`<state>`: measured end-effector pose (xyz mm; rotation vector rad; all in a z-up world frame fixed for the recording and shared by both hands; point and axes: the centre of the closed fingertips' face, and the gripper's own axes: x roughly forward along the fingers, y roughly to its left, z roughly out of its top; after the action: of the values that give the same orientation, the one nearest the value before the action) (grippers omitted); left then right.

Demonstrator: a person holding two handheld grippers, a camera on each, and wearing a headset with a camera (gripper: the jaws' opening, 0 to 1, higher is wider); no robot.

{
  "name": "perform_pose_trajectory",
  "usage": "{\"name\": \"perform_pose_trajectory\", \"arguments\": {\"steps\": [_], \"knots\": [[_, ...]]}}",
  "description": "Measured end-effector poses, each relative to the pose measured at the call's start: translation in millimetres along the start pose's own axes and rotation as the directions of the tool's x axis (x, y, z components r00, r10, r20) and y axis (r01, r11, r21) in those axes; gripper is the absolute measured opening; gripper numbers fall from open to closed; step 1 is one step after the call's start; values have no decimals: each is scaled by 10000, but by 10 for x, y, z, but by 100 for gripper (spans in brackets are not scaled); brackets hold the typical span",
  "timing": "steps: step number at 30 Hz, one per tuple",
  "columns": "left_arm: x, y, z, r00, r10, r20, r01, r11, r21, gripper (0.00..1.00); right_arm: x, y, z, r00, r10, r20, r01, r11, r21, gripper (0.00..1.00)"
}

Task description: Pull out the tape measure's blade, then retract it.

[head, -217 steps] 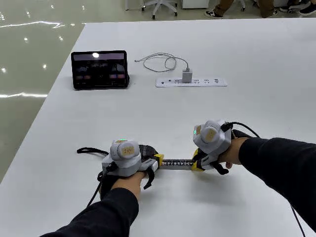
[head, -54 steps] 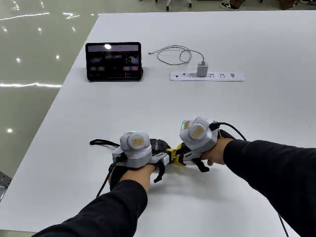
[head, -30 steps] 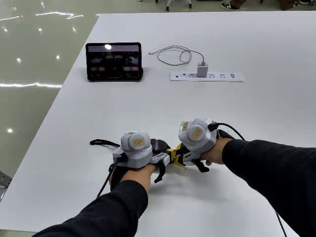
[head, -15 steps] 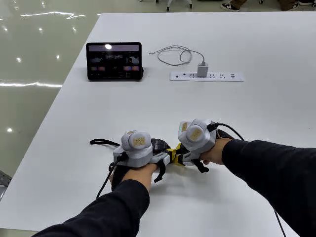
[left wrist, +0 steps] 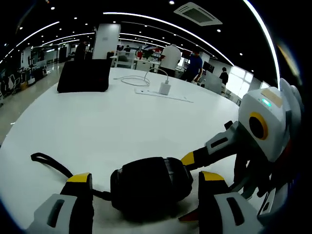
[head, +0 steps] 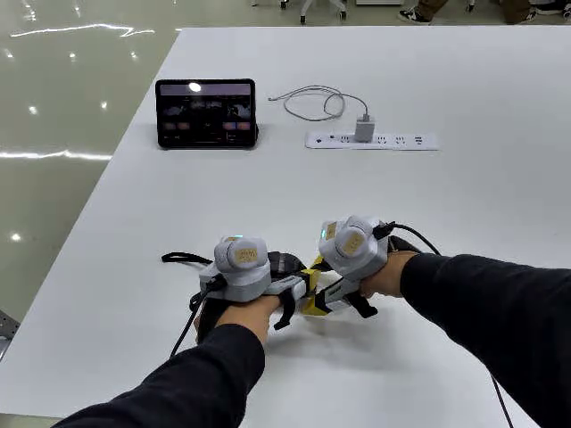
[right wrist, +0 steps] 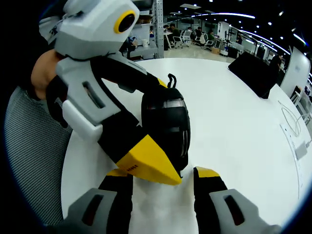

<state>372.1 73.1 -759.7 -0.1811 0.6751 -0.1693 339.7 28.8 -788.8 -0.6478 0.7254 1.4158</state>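
In the head view, the tablet (head: 206,112) stands at the upper left of the table (head: 464,187). The power strip (head: 372,141) lies to its right, a charger (head: 363,130) sits on the strip, and the cable (head: 312,100) loops behind. At lower centre the tape measure (head: 284,264) lies on the table, its strap (head: 183,258) trailing left. In the left gripper view it sits between the left gripper (left wrist: 145,178) jaws, with a gap on each side. The right gripper (right wrist: 163,173) lies just right of it.
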Motion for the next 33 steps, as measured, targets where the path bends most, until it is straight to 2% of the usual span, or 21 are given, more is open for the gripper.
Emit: {"name": "perform_pose_trajectory", "arguments": {"steps": [3,6,8,10,16,19,22,25,29,31,33], "knots": [[6,-2,-14,10000,-20,-64,19,9999,-103,94,0,-6,1,10000,-10,2,10,10000,36,48],[-13,16,7,10000,59,76,-58,9999,-86,100,-10,-4,26,9999,17,115,-21,9996,286,57],[-8,44,20,9998,167,146,-167,9999,-5,100,-10,16,26,9998,156,160,-164,9984,535,63],[-3,41,-3,9999,100,24,-100,9999,-44,100,-10,33,6,9998,188,82,-193,9977,643,69],[-7,44,-1,9999,76,83,-77,9999,82,100,-22,63,61,9984,229,521,-289,9926,1180,91],[-9,48,-9,10000,66,22,-66,9999,84,100,-33,59,96,9969,88,778,-193,9907,1345,100],[-11,44,0,10000,-11,53,10,9997,225,100,-61,65,103,9962,94,864,-218,9895,1426,100],[-20,43,1,10000,-82,33,81,9991,405,100,-96,48,95,9959,-83,899,-56,9881,1538,100],[-24,49,-14,9998,-202,-73,204,9992,348,100,-131,1,60,9954,-383,877,230,9852,1698,100],[-33,14,-43,9985,-494,-248,501,9984,260,100,-158,-29,50,9938,-601,930,434,9840,1726,100],[-53,-1,-18,9971,-749,-103,753,9961,460,100,-198,-24,51,9914,-724,1089,515,9815,1844,100]]}}
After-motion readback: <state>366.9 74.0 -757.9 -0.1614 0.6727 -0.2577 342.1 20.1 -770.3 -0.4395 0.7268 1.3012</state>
